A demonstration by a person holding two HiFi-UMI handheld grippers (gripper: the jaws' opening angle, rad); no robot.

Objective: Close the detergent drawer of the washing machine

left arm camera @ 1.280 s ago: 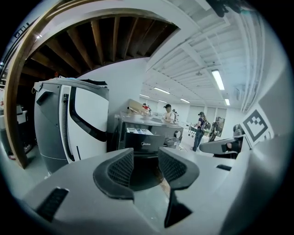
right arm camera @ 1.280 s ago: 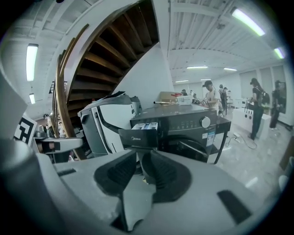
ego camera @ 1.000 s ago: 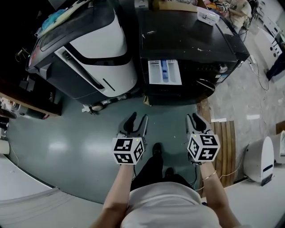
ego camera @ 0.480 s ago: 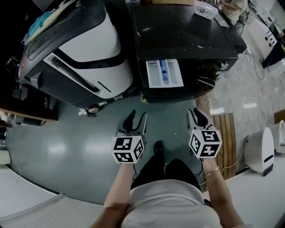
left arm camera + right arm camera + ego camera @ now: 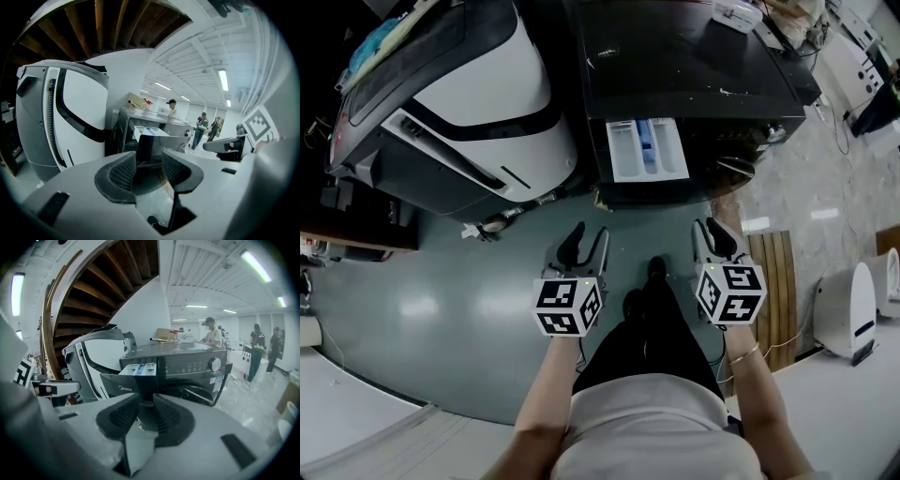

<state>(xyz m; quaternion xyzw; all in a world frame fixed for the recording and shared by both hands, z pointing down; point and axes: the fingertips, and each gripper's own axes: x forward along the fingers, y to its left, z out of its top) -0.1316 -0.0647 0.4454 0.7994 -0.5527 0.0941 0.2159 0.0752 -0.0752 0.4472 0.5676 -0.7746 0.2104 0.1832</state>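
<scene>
The black washing machine point(image 5: 684, 66) stands straight ahead, its white detergent drawer point(image 5: 647, 150) with a blue insert pulled out over the front. Both grippers hang over the grey floor, short of the machine and touching nothing. My left gripper point(image 5: 584, 246) is open and empty, below and left of the drawer. In the left gripper view the drawer point(image 5: 150, 133) shows beyond the left gripper point(image 5: 149, 165). My right gripper point(image 5: 713, 238) is open with a narrower gap, below the machine's door. The right gripper view shows the drawer point(image 5: 138, 369) above the right gripper point(image 5: 146, 412).
A large white and black appliance point(image 5: 478, 103) stands left of the washing machine. A white box point(image 5: 736, 14) lies on the machine's top. A wooden slat mat point(image 5: 773, 281) and a white device point(image 5: 848, 323) sit at the right. My shoe point(image 5: 656, 270) is between the grippers. People stand in the background point(image 5: 212, 336).
I have stepped closer to the machine; one foot has come forward between the grippers. Both grippers have moved slightly nearer the drawer. The drawer stays pulled out.
</scene>
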